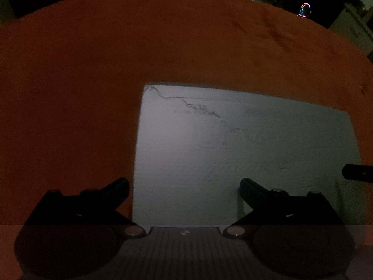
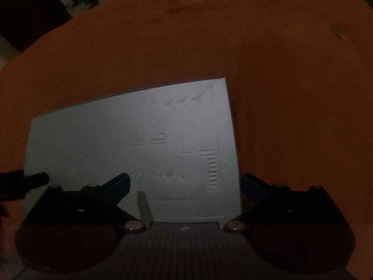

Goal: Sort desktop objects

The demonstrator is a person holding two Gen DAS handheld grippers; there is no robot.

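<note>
Sheet (image 1: 244,154): pale, flat on the orange cloth (image 1: 93,81).
Left gripper (image 1: 184,186): jaws wide apart, empty, over the sheet's left edge.
Right gripper (image 2: 184,184): jaws wide apart, empty, over its right edge.

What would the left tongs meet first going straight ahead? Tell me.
The left tongs, open, point over the pale grey sheet lying on the orange cloth. They would likely meet that sheet first, though their height above it is unclear in this dim view.
</note>
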